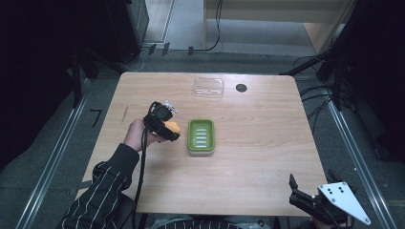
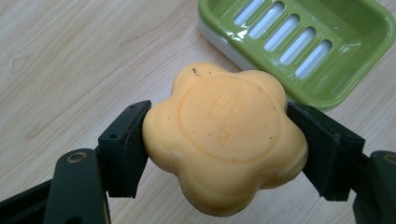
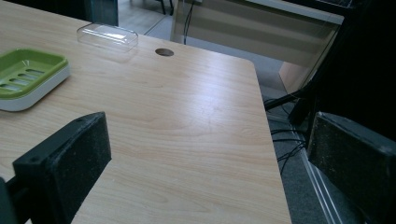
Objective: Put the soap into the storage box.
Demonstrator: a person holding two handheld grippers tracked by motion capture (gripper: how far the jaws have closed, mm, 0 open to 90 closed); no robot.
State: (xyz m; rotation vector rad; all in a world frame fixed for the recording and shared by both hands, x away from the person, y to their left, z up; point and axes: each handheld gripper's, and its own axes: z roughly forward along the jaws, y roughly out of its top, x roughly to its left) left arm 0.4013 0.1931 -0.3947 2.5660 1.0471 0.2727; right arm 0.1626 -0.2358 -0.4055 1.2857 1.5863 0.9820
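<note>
Left claw (image 1: 170, 130) clamped on the orange soap (image 2: 224, 137), one black jaw pressing each side, held above the wood of the counter (image 1: 258, 157) just beside the left side of the green dish (image 1: 200, 136), nearer the counter's left edge than its right. Clear lid (image 1: 208, 88) lying near the far edge, next to a round hole (image 1: 241, 88). Right claw (image 1: 305, 200) at the near right corner, jaws wide apart, gripping nothing
</note>
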